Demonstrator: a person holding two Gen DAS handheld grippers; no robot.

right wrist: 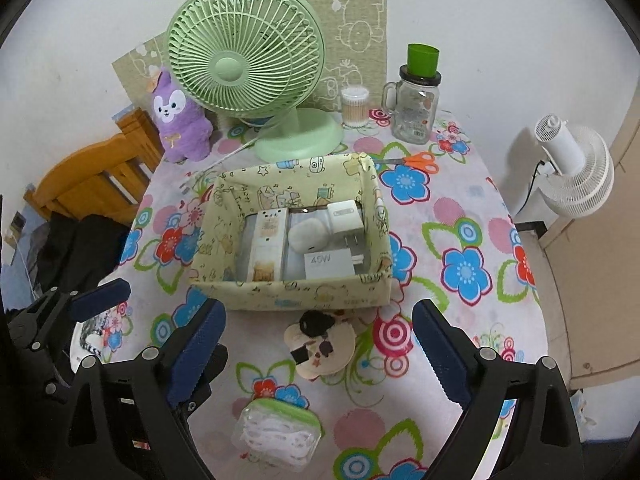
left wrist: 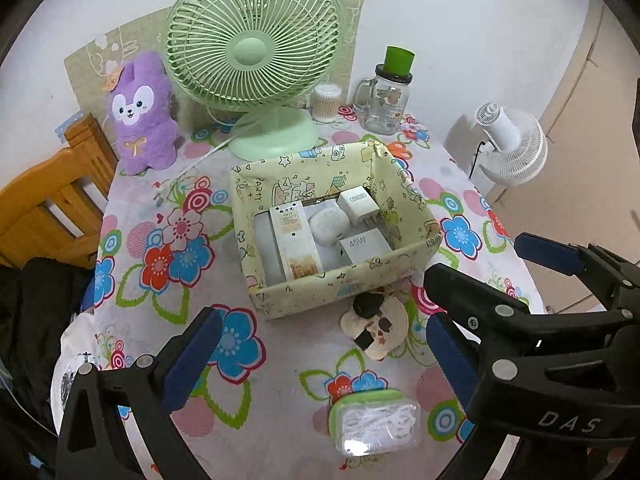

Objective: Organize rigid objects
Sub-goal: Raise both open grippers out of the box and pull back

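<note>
Floral tablecloth [right wrist: 440,208] under patterned yellow box [right wrist: 292,292] of chargers [right wrist: 345,216]

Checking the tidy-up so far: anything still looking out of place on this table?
Yes. A round cream trinket with black pieces and a green-lidded clear case still lie outside the patterned box, near its front wall; orange-handled scissors lie behind it.

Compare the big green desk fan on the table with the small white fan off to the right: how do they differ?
The green desk fan is much larger than the small white fan as seen here. The green one stands on its round base on the floral tablecloth; the white one sits beyond the table's edge, off the cloth. The green one shows its front grille to the cameras; the white one shows its motor housing, turned away. Both have round ribbed plastic cages.
</note>
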